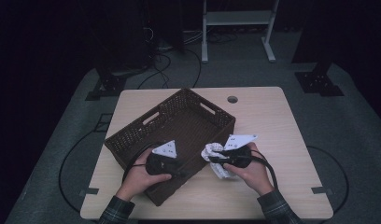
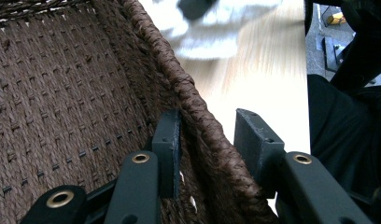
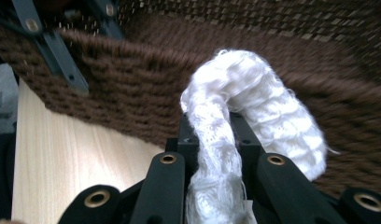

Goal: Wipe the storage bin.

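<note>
Left gripper (image 2: 205, 144) clamping dark woven wicker basket (image 1: 188, 114) rim, right gripper (image 3: 215, 140) pinching fluffy white knitted cloth (image 3: 254, 102), pale wood table (image 1: 272, 116)

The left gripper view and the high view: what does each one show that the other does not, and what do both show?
Left gripper view: its two black fingers straddle the basket's woven rim, one inside the wall, one outside.

High view: the whole brown basket on the wooden table, both hands, the floor and the cables behind.

Both: the basket, the table and the white cloth, which the right gripper holds beside the basket.
</note>
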Motion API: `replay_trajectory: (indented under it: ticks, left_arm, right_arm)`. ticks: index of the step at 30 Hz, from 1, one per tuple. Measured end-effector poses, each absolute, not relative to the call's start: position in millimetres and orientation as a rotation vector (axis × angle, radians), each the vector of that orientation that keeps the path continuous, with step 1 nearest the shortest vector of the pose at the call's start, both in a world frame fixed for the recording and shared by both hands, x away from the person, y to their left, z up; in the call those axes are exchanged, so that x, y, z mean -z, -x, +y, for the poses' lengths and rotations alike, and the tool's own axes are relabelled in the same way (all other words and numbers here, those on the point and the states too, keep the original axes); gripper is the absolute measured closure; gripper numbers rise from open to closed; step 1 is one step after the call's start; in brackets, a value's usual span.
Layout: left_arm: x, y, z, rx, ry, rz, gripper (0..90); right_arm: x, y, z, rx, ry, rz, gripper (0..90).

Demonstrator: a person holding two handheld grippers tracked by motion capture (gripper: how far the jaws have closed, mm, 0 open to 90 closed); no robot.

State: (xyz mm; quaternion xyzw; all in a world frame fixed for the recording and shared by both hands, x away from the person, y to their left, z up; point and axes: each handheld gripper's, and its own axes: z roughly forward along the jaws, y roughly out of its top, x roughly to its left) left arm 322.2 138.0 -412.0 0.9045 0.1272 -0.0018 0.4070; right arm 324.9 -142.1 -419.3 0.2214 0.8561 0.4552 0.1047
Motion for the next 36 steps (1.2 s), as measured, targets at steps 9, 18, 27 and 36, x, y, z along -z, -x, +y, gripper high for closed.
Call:
replay_trajectory:
  ticks: [9, 18, 27, 36]
  left_arm:
    - [412, -322, 138, 0.005, -2.281, 0.321, 61.6]
    - [412, -322, 138, 0.007, -2.281, 0.324, 61.6]
    - [412, -322, 138, 0.008, -2.280, 0.324, 61.5]
    - [412, -322, 138, 0.006, -2.282, 0.320, 61.5]
  right_arm:
    - [444, -329, -126, -1.243, -0.652, 2.628, 77.6]
    - [459, -333, -124, -1.188, -0.677, 2.677, 77.5]
    - [471, -336, -121, -1.145, -0.698, 2.721, 77.5]
    - [475, -336, -117, -1.092, -0.687, 2.773, 77.4]
